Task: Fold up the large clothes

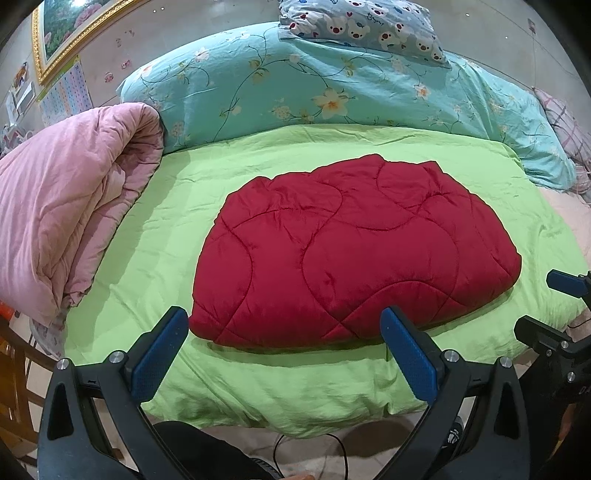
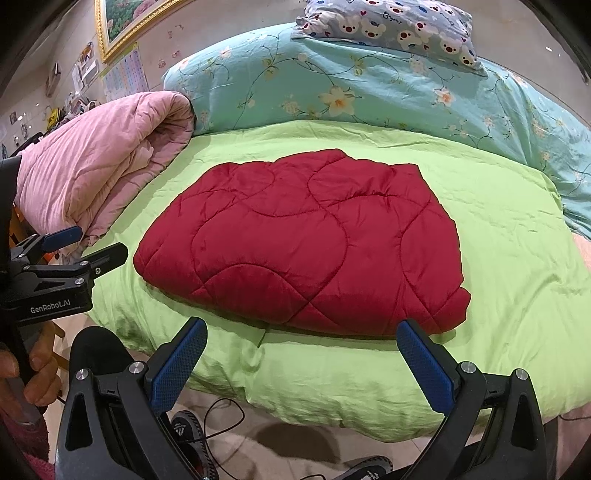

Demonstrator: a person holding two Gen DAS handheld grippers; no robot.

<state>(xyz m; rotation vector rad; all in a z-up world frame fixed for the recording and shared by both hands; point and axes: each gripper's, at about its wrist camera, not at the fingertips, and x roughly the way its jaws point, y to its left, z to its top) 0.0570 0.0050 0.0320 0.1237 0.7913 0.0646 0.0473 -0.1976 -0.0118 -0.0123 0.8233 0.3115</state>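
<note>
A red quilted garment (image 1: 351,251) lies folded into a thick, rounded bundle on the green bed sheet (image 1: 155,236); it also shows in the right wrist view (image 2: 303,247). My left gripper (image 1: 284,328) is open and empty, held over the bed's front edge just short of the bundle's near edge. My right gripper (image 2: 303,338) is open and empty, also at the front edge, near the bundle's right front corner. Each gripper shows in the other's view, the right one (image 1: 554,306) at the far right and the left one (image 2: 88,247) at the far left.
A rolled pink quilt (image 1: 62,214) lies along the bed's left side. A teal floral duvet (image 1: 314,81) and a bear-print pillow (image 1: 365,22) are piled at the back. A cable and shoes (image 2: 192,428) lie on the floor below the bed's front edge.
</note>
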